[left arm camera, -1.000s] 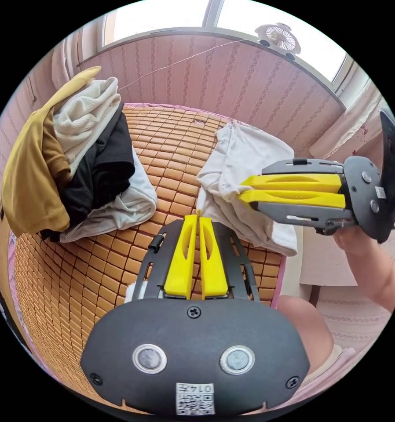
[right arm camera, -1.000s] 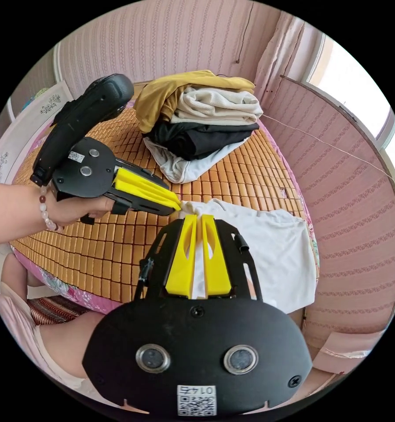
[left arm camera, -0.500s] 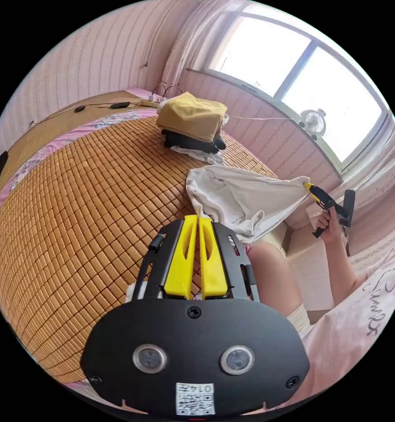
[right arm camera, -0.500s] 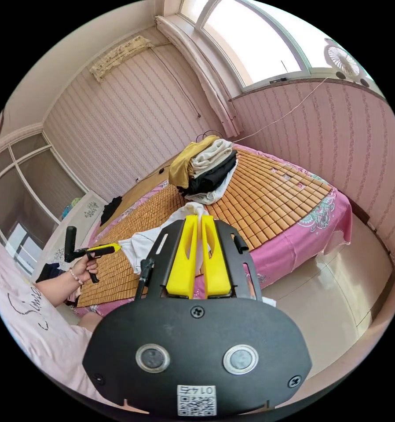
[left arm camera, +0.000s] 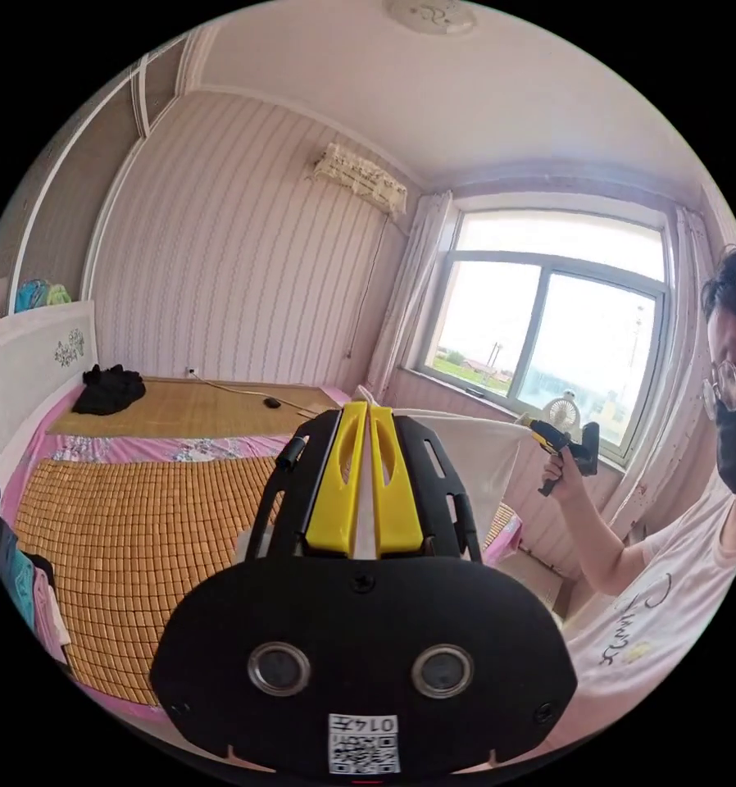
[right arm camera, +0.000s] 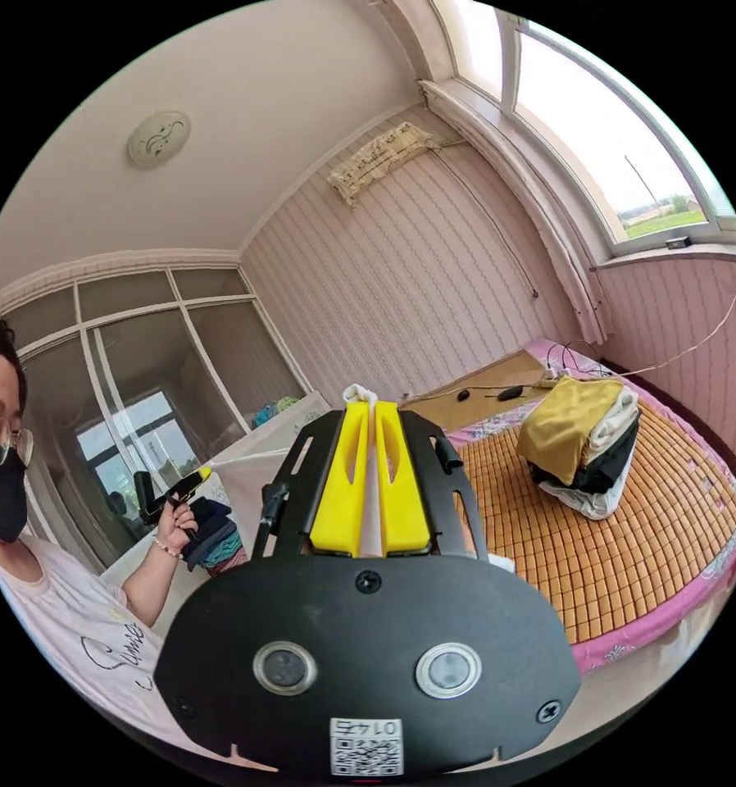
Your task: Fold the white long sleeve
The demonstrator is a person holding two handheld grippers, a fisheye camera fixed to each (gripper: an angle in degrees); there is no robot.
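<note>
In the left gripper view, the left tool points across the room above the bed, its two yellow jaws drawn close together with a strip of white cloth showing in the narrow gap between them. That cloth is the white long sleeve, which is lifted clear of the bed and stretched as a taut sheet from this tool's tips towards the window side of the bed. At its far corner the right tool, held in the person's hand, pinches the fabric. A small black garment lies on a plain mat at the head end of the bed, and some coloured clothes hang at the bed's near edge. The person's pale shirt carries cursive writing, too curved and partly cut off to make out. A square code sticker sits on the tool's black body.

In the right gripper view, the right tool also has its jaws nearly together, with a bunch of white fabric gripped at the tips and showing down the gap. The white long sleeve runs away from these tips, off the side of the bed, to the left tool, which holds its other end. A stack of folded clothes, mustard on top, then cream, black and white, rests on the bed's woven mat, well apart from the raised garment.
</note>
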